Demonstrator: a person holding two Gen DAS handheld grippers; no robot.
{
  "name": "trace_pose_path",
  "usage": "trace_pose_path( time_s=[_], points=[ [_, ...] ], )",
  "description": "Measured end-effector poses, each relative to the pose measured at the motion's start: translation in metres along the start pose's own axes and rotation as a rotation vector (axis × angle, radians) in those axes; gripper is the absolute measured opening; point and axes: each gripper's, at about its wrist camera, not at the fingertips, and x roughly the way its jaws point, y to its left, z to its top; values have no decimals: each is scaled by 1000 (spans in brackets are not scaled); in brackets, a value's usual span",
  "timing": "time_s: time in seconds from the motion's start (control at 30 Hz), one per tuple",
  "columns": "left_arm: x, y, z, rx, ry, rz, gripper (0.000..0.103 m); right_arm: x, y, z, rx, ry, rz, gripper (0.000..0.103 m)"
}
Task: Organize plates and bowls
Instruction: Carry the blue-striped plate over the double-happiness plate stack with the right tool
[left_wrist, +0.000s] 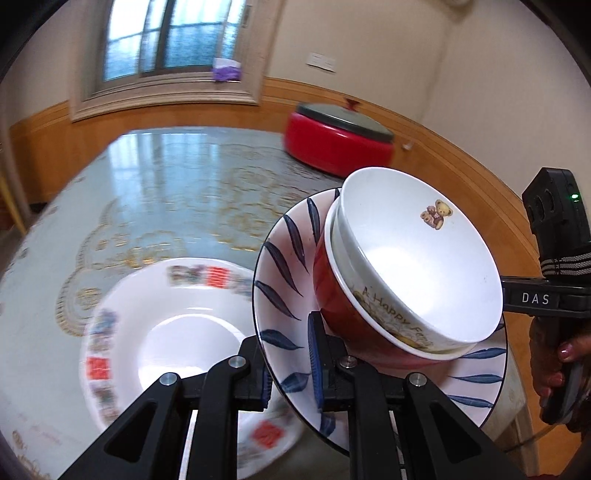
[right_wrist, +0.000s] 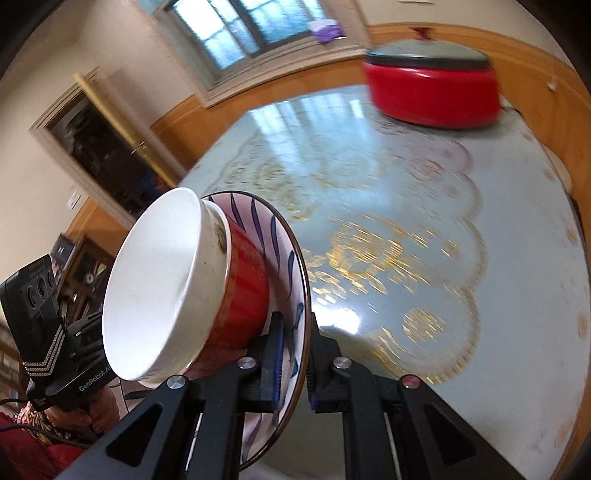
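A white plate with blue leaf marks (left_wrist: 280, 295) is lifted clear of the table, gripped at opposite rims. My left gripper (left_wrist: 291, 373) is shut on its near rim. My right gripper (right_wrist: 295, 354) is shut on the other side of the plate (right_wrist: 280, 240). On the plate sits a red bowl (left_wrist: 332, 295) with a white teddy-bear bowl (left_wrist: 413, 251) nested inside; both bowls (right_wrist: 247, 295) (right_wrist: 159, 280) also show in the right wrist view. A white deep plate with red and coloured rim patterns (left_wrist: 177, 332) lies on the table just below, to the left.
A glossy pale blue table (right_wrist: 406, 221) with gold lace pattern spreads ahead. A red pot with a dark lid (left_wrist: 340, 147) (right_wrist: 432, 92) stands at its far side near the wood-panelled wall. A person's hand (left_wrist: 557, 369) holds the right gripper's handle.
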Motion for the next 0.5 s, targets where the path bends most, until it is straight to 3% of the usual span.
trace_pose_path(
  time_s=[0.17,0.5],
  points=[
    [-16,42,-3,-47,-11,77,14,33,37,19,-59,19,59,11],
    [-6,112,-23,-92,64,168,14,121,75,25,-46,102,120,11]
  ],
)
